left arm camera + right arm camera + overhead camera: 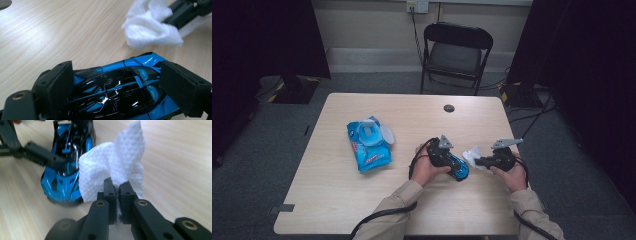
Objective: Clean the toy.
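Note:
A glossy blue and black toy car (117, 90) sits between the pads of my left gripper (116, 87), which is shut on its sides. In the high view the left gripper (451, 161) and the car (460, 169) are at the table's front middle. My right gripper (117, 188) is shut on a crumpled white wipe (117, 167), held just right of the car (66, 170). From the left gripper view the wipe (152, 27) hangs beyond the car's nose, apart from it. The high view shows the wipe (472, 156) at the tip of the right gripper (479, 161).
A blue pack of wet wipes (368, 146) with its lid flipped open lies on the left half of the wooden table (362, 200). A cable hole (449, 108) is near the far edge. A black folding chair (455, 55) stands behind the table.

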Action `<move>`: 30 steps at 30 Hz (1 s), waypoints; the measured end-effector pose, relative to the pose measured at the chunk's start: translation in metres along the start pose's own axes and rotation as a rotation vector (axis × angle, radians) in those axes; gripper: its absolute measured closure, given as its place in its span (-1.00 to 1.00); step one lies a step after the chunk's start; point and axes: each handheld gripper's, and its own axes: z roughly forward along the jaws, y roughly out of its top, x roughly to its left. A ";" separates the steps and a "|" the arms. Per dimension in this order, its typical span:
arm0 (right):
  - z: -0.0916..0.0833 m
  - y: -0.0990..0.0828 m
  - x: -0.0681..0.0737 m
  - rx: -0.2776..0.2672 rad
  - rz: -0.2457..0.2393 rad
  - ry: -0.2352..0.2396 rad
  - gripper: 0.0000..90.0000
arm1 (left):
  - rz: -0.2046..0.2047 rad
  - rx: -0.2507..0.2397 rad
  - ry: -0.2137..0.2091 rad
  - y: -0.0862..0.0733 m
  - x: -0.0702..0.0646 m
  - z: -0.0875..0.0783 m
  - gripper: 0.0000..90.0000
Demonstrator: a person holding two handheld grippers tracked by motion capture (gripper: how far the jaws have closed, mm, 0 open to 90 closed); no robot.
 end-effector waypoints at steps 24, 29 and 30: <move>0.079 0.052 0.011 0.078 -0.057 0.027 0.93 | 0.005 -0.016 -0.005 -0.002 0.000 0.000 -0.73; 0.090 0.054 0.013 0.075 -0.039 0.018 0.93 | 0.008 -0.015 -0.006 -0.002 0.001 0.000 -0.73; 0.091 0.056 0.014 0.078 -0.043 0.010 0.93 | 0.007 -0.016 -0.006 -0.002 0.001 0.000 -0.73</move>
